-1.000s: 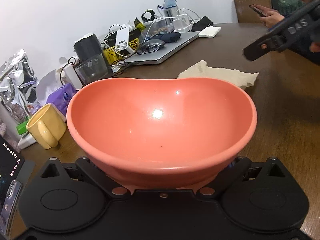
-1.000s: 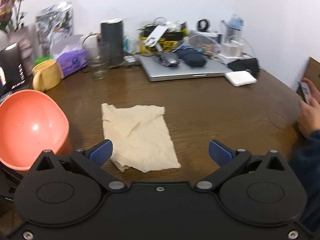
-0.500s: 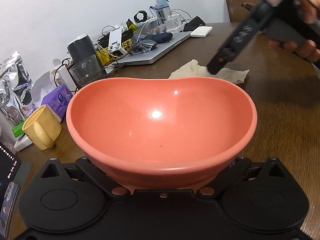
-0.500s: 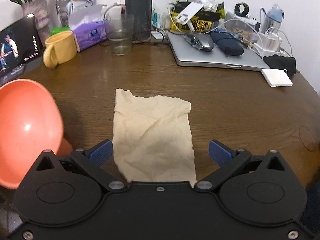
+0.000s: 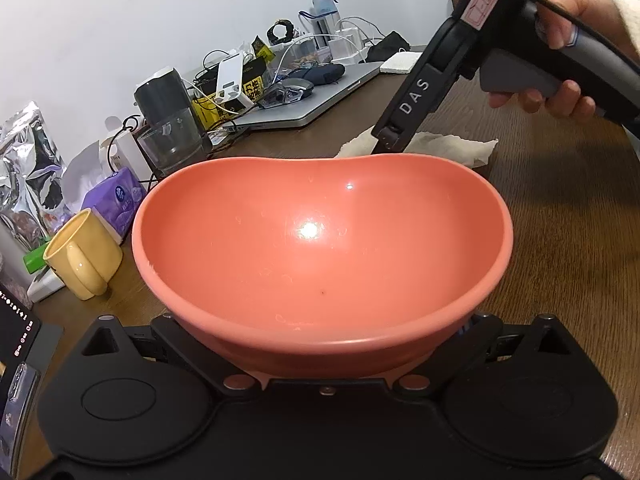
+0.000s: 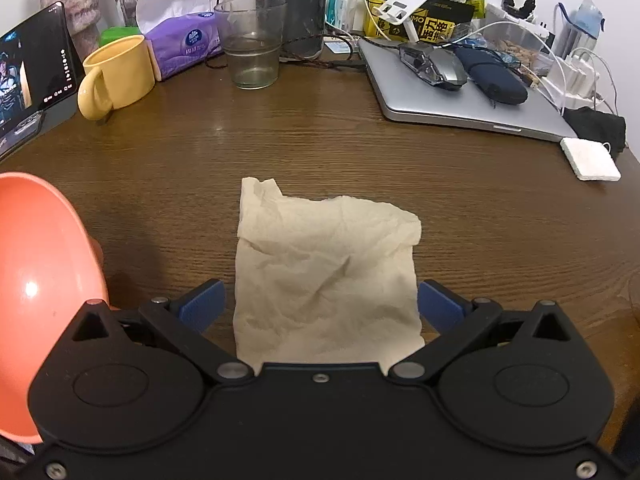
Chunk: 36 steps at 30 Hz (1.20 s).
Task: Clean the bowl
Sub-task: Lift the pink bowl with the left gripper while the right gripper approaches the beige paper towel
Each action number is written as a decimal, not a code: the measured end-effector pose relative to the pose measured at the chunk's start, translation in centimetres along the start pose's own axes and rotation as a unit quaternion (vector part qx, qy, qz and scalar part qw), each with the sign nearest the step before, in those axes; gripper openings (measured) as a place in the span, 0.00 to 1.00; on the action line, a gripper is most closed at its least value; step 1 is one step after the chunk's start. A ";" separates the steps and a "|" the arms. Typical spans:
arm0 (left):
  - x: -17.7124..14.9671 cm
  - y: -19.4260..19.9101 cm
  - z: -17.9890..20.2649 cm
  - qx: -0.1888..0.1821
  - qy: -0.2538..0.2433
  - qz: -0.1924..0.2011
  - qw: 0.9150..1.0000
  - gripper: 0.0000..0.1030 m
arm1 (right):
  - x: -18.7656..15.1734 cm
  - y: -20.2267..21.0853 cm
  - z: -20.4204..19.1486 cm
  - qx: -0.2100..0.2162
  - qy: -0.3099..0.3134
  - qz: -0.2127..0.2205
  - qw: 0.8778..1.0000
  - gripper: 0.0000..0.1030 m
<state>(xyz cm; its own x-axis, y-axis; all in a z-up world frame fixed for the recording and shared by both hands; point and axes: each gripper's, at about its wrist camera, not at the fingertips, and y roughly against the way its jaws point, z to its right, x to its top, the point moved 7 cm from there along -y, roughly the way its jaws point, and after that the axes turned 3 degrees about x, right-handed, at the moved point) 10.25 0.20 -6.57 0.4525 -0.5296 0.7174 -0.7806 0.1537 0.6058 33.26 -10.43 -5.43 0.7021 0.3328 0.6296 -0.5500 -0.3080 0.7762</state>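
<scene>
The left gripper (image 5: 324, 356) clasped the coral bowl (image 5: 320, 240) from below, fingertips hidden under it. Beside the bowl, the right gripper (image 6: 320, 300) hovered with fingers spread either side of a crumpled paper towel (image 6: 324, 276) on the wooden table (image 6: 320, 140). Bare wood lay beyond, edged by a mug (image 6: 118, 74), glass (image 6: 251, 42) and laptop (image 6: 460, 96).

The bowl (image 5: 320, 240) is showing a smooth, glossy coral surface, plastic by the look of it, with a bright glare spot. The worktop (image 6: 320, 136) is showing dark, lightly shiny wood grain. The paper towel (image 6: 326, 276) is lying matt, beige and crumpled. At the worktop's back edge, the mug (image 6: 120, 72) is gleaming like glazed ceramic, the glass (image 6: 252, 42) is looking clear, and the laptop (image 6: 460, 104) is showing brushed silver metal.
</scene>
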 end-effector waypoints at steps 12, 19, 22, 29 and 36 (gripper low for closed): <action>0.2 -0.1 0.0 0.000 -0.008 0.002 1.000 0.96 | 0.3 -1.5 0.3 -0.002 -0.006 -0.010 1.000 1.00; 0.1 0.1 0.3 0.000 -0.008 0.002 1.000 0.96 | 0.5 -2.2 0.5 -0.002 -0.010 -0.015 1.000 1.00; 0.0 0.2 0.4 0.000 -0.010 0.003 1.000 0.96 | 0.6 -2.5 0.5 -0.001 -0.013 -0.017 1.000 1.00; 0.1 0.1 0.2 -0.001 -0.010 0.002 1.000 0.96 | 0.7 -3.2 0.6 -0.001 -0.018 -0.025 1.000 1.00; 0.1 0.1 0.2 -0.001 -0.012 0.002 1.000 0.96 | 0.5 -4.1 1.1 0.010 -0.033 -0.037 0.999 1.00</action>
<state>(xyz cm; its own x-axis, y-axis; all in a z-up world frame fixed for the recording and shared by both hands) 10.11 0.03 -6.47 0.4380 -0.5492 0.7117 -0.7820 0.1576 0.6030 36.37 -10.00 -8.33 0.7691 0.2967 0.5661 -0.4869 -0.3018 0.8197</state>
